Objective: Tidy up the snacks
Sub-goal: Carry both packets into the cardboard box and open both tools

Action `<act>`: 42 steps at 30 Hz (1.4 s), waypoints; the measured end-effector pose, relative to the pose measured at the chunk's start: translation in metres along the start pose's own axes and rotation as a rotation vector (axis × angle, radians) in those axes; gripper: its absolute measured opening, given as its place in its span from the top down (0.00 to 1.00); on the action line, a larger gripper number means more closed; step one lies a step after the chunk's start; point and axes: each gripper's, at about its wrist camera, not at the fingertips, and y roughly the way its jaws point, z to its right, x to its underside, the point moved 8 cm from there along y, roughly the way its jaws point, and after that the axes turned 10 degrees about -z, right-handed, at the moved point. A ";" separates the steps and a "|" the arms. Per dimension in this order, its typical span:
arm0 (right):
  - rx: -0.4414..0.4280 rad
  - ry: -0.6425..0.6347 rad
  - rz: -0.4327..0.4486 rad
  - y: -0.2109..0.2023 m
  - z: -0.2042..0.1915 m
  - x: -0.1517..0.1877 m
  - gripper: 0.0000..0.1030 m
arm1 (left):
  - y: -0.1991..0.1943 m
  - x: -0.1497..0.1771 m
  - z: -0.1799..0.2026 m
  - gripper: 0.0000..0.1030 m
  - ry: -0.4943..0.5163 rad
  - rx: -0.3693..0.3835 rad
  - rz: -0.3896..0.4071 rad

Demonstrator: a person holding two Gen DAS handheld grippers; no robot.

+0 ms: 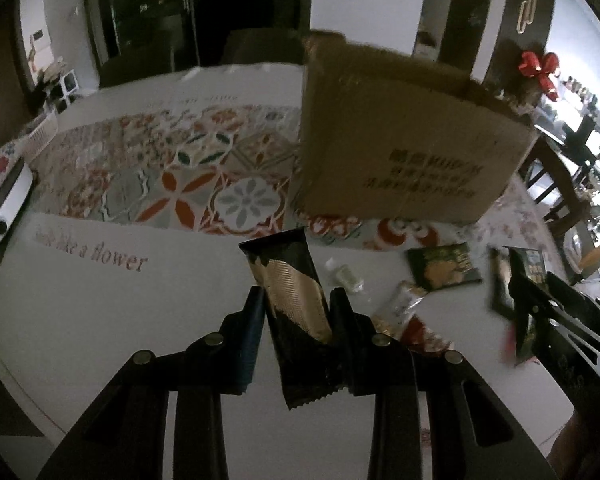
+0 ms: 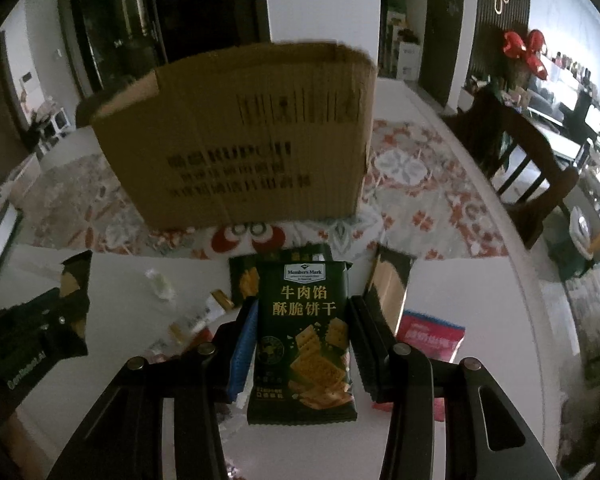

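My left gripper (image 1: 298,296) is shut on a long black and gold snack bar (image 1: 296,304), held up off the white table (image 1: 140,312). My right gripper (image 2: 304,304) is shut on a dark green cracker packet (image 2: 304,340), also lifted above the table. A brown cardboard box (image 2: 240,140) stands behind both, on the patterned cloth. In the left wrist view the box (image 1: 400,136) is at the upper right, and the right gripper (image 1: 540,304) shows at the right edge with its packet. The left gripper (image 2: 40,320) appears at the left edge of the right wrist view.
Loose snacks lie on the table: a second green packet (image 2: 244,276), a black and gold bar (image 2: 392,280), a red and blue packet (image 2: 428,336), small wrapped sweets (image 2: 216,308). A white appliance (image 1: 4,208) sits far left. A dark wooden chair (image 2: 528,152) stands right.
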 end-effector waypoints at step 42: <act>-0.176 0.018 0.247 -0.073 -0.007 -0.167 0.56 | -0.089 -0.177 0.055 0.68 0.185 0.187 0.293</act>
